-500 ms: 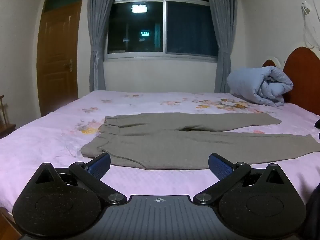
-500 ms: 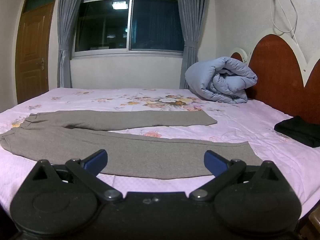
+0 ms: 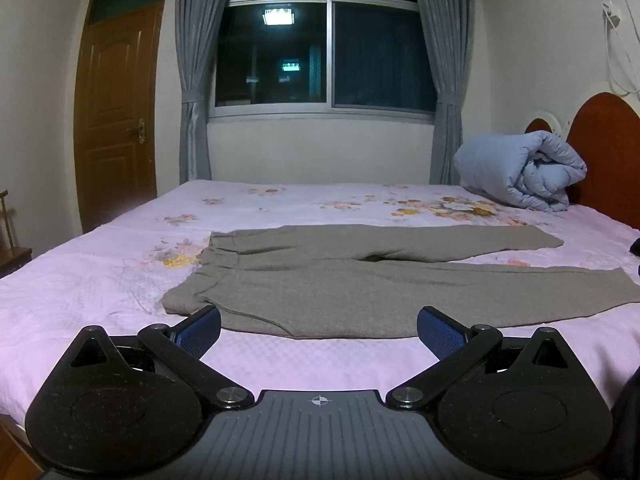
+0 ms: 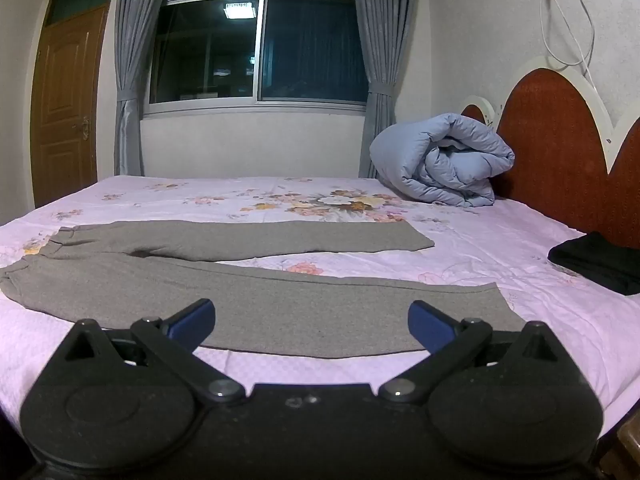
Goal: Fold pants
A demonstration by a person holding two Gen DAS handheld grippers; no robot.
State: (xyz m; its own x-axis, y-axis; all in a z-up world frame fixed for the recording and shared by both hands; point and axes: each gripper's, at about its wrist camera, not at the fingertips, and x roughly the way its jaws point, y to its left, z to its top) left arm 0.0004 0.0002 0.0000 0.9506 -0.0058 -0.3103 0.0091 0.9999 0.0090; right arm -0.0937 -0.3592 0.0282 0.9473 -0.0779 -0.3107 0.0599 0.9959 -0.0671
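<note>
Pretty dim indoor light, ceiling lamp glaring in the dark window (image 3: 326,52) around 12 o'clock. Heavy fisheye bend and black corners; focus decent.

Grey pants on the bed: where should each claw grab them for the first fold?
The pants lie flat, legs spread. Judging by that, approach from the near edge: left claw at the near waist corner, right claw at the near leg's hem.
</note>
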